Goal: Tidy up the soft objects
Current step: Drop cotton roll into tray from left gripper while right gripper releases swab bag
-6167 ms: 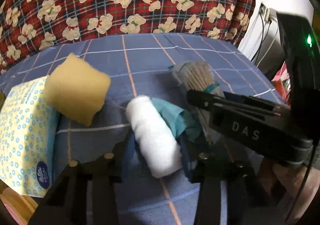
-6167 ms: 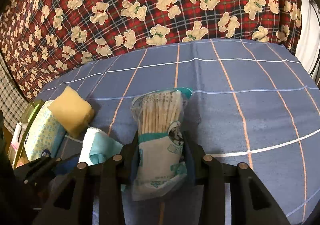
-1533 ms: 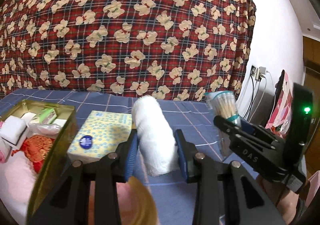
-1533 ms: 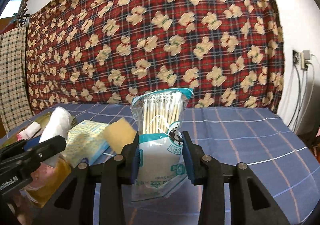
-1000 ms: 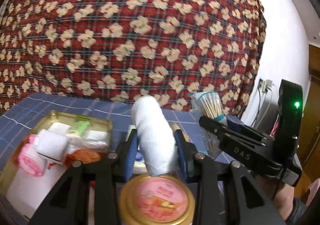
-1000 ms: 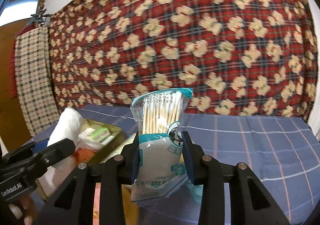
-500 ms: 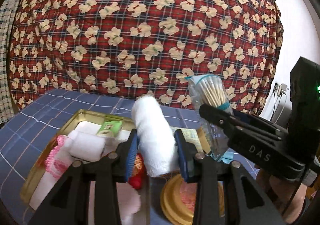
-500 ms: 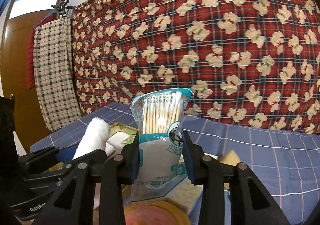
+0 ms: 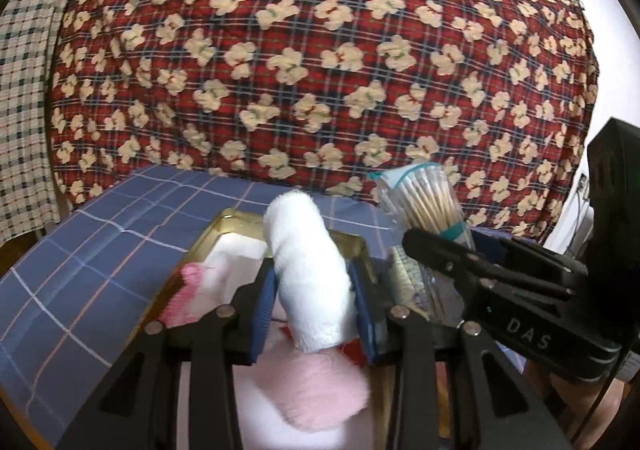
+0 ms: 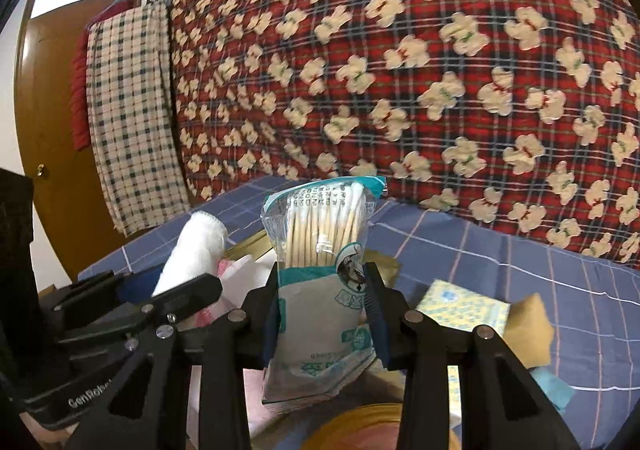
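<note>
I have the rolled white towel (image 9: 306,270) pinched between the blue pads of my left gripper (image 9: 314,304); it stands up out of the jaws and tilts slightly away from me, its rounded top well above the fingertips. In the right wrist view the same roll shows to the left of my right fingers, sticking up past the left gripper's black arm.

My right gripper (image 10: 326,310) is clamped on the bag of cotton swabs (image 10: 322,270), which stands upright between the pads with the swab tips fanning out above them and the bag's printed lower half hanging below the grip. From the left wrist view that bag sits just right of my left fingers, held by the black arm marked DAS.

Directly beyond and under my left fingers lies the open gold tin (image 9: 228,220), with a pink-edged cloth (image 9: 182,296) and white folded items inside, and a fluffy pink piece (image 9: 316,390) close below the pads. Right of my right fingers rests the yellow-patterned tissue pack (image 10: 460,308), touching a yellow sponge (image 10: 528,326). Below the right pads a round gold lid (image 10: 360,426) peeks in. All of it sits on the blue checked bedcover (image 9: 100,250), with a red bear-print blanket (image 9: 320,70) hanging behind.
</note>
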